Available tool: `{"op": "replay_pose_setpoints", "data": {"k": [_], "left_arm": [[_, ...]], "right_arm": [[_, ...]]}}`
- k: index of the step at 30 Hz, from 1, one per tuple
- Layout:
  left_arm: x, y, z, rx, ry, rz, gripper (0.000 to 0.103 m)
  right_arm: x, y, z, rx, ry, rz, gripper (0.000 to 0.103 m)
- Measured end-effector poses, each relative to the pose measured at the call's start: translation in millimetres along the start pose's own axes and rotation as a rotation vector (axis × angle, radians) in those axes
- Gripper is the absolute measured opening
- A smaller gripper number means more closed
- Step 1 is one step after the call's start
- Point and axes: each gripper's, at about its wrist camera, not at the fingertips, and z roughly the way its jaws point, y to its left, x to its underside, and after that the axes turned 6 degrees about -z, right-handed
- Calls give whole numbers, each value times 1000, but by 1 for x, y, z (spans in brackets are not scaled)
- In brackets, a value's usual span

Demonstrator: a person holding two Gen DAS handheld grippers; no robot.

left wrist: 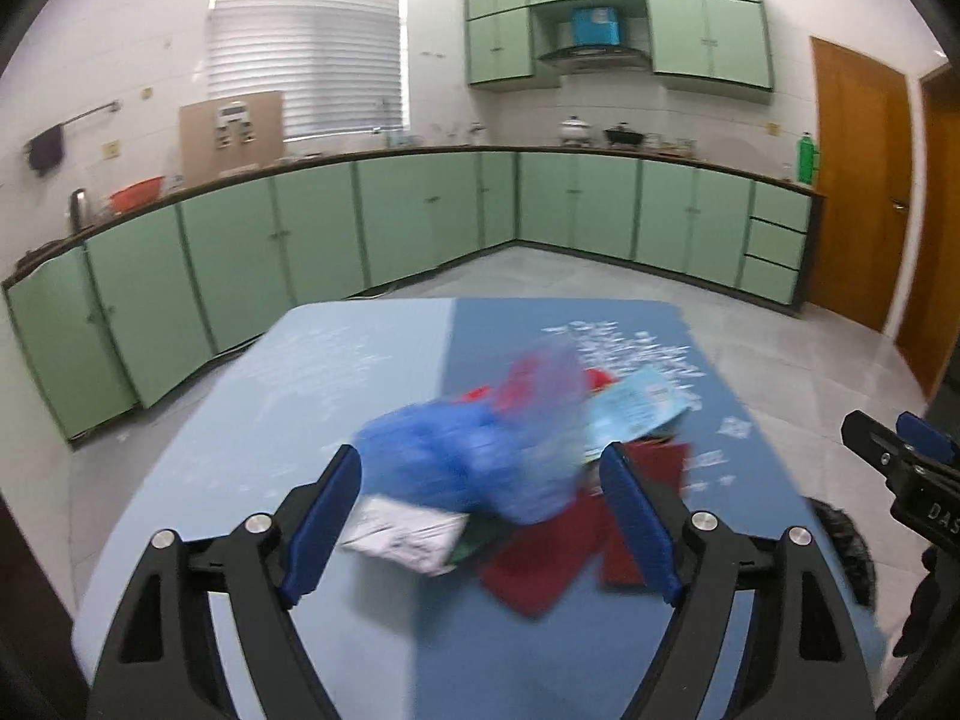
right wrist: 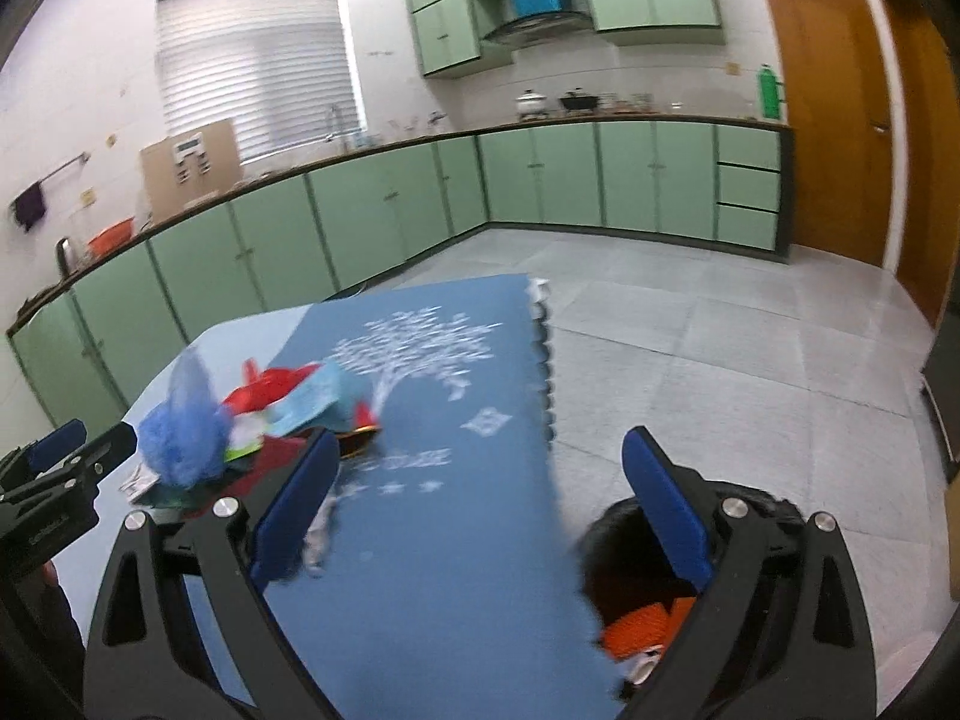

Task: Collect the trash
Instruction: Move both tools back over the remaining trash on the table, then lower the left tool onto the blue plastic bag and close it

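So far nothing is collected: your left gripper (left wrist: 480, 516) and right gripper (right wrist: 480, 510) both gape empty, while the trash pile (left wrist: 510, 462) lies mid-table (left wrist: 240, 420), its blue plastic bag (left wrist: 474, 456) on top.

You have the trash pile (left wrist: 510, 468) on the table (left wrist: 240, 420), just ahead of your left gripper (left wrist: 480, 522). Your right gripper (right wrist: 474, 510) is right of the pile, over the table's right edge. Cabinets (left wrist: 300, 228) stand behind the table.
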Motion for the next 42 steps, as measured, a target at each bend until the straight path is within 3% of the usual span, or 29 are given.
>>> {"op": "replay_pose_setpoints", "data": {"k": [8,11,22,23,27,42], "left_arm": [[15,41,16,-37,48,-25,82],[20,46,22,-23,67,-35,84],[23,48,44,26,124,-58,85],[23,49,45,27,127,-61,84],[25,48,45,53,132,-68,58],[26,56,16,24,62,-81,57]], "right_arm": [[7,53,19,-65,36,-69,92],[8,64,25,-70,49,-83,85],[8,70,34,-58,78,-84,84],[8,69,35,-58,79,-86,84],[9,71,37,-64,88,-97,84],[7,92,46,-102,108,-135,81]]}}
